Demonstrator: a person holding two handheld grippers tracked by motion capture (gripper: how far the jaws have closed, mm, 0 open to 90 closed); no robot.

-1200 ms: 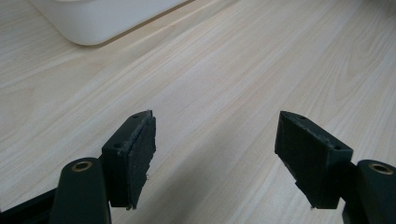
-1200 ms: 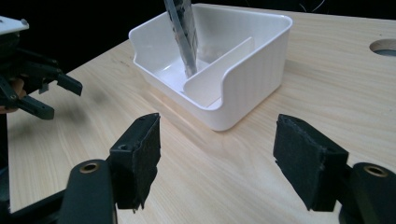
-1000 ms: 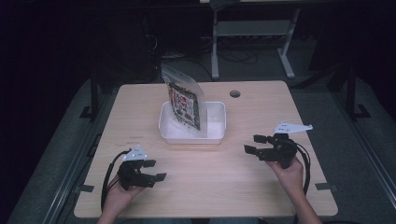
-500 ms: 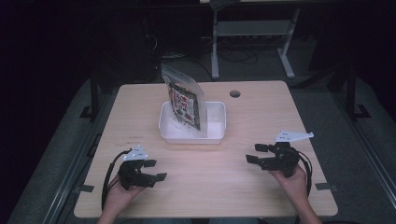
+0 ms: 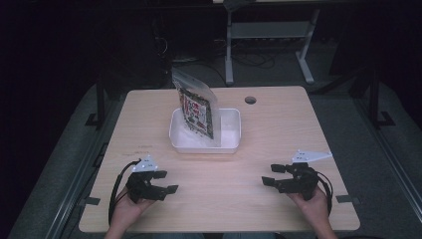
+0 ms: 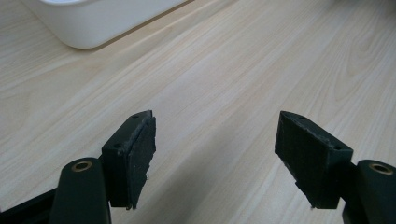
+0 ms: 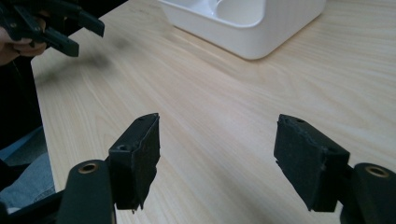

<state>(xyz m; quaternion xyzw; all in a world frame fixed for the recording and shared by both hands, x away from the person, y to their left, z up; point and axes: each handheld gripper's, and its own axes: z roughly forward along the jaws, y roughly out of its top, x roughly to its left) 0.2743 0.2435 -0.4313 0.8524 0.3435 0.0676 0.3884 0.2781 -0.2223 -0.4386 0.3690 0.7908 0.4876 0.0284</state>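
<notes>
A printed foil pouch (image 5: 196, 107) stands upright in a white tub (image 5: 230, 142) at the middle of the wooden table (image 5: 249, 199). My left gripper (image 5: 166, 181) rests near the front left edge, open, nothing between its jaws (image 6: 215, 158). My right gripper (image 5: 268, 175) sits low at the front right, also open and holding nothing (image 7: 217, 161). Both point inward toward the table's middle. The tub's corner (image 6: 93, 23) shows beyond the left jaws. The tub (image 7: 247, 23) lies ahead of the right jaws, with the left gripper (image 7: 77, 32) far off at the upper left.
A round cable hole (image 5: 250, 100) sits at the table's back right. Metal stand legs (image 5: 268, 35) and cables lie on the dark floor behind the table. Bare wood stretches between the two grippers.
My right gripper has moved down toward the front edge and come to rest low on the table. The left gripper and the pouch have stayed put.
</notes>
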